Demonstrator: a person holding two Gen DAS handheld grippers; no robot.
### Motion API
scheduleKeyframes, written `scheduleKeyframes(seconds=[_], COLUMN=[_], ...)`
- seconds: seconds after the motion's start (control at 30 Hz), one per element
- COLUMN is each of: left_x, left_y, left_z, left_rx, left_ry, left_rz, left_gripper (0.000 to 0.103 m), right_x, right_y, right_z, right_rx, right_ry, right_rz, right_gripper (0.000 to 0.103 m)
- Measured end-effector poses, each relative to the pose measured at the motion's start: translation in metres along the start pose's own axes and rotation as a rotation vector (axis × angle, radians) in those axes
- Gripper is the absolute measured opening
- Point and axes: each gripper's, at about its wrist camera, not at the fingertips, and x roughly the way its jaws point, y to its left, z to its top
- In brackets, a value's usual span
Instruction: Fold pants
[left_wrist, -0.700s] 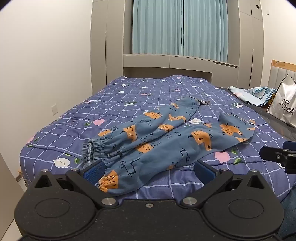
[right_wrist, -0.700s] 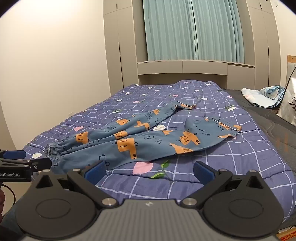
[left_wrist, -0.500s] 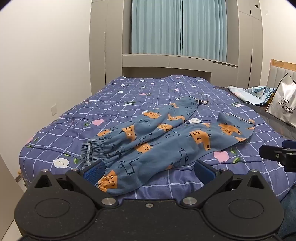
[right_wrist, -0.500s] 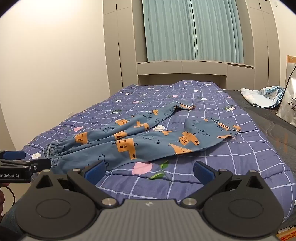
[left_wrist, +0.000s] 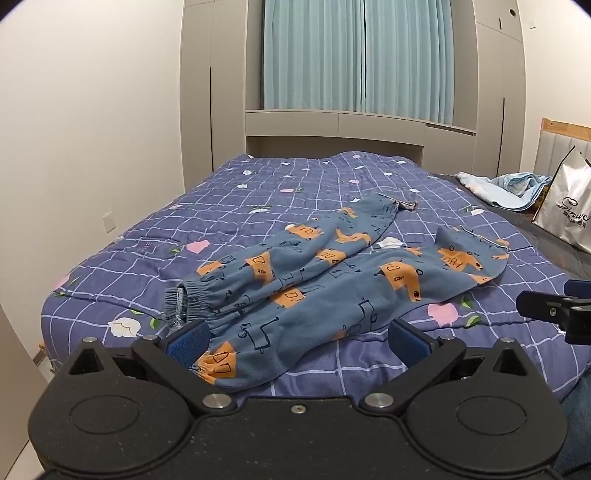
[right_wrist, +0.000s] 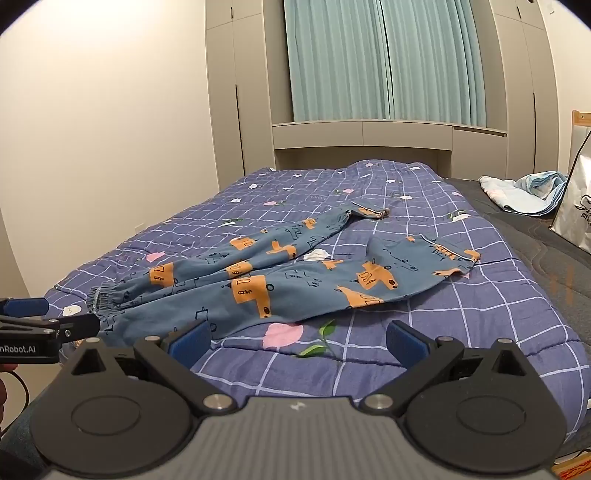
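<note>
Blue pants with orange prints lie spread on the bed, legs apart in a V, elastic cuffs toward me and waistband far right. They also show in the right wrist view. My left gripper is open and empty, its jaws wide apart just above the near leg's cuff. My right gripper is open and empty, over the quilt in front of the pants. Each gripper shows at the edge of the other's view.
The bed has a purple checked quilt with flower prints. A white wall runs along the left. Grey cabinets and teal curtains stand behind. A light blue cloth and a white shopping bag lie at the right.
Both grippers have shifted slightly nearer the bed. The pants have not moved and both grippers stay open.
</note>
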Motion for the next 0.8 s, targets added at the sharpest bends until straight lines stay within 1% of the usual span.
scheduleKeyframes(seconds=[0.8], left_x=[-0.0018], left_y=[0.0000], left_z=[0.0011], left_rx=[0.003], left_ry=[-0.002], left_rz=[0.009], left_gripper=[0.102], right_x=[-0.0034], right_y=[0.0006], right_z=[0.0005], right_rx=[-0.010], right_ry=[-0.013], right_rz=[-0.010], right_gripper=[0.103])
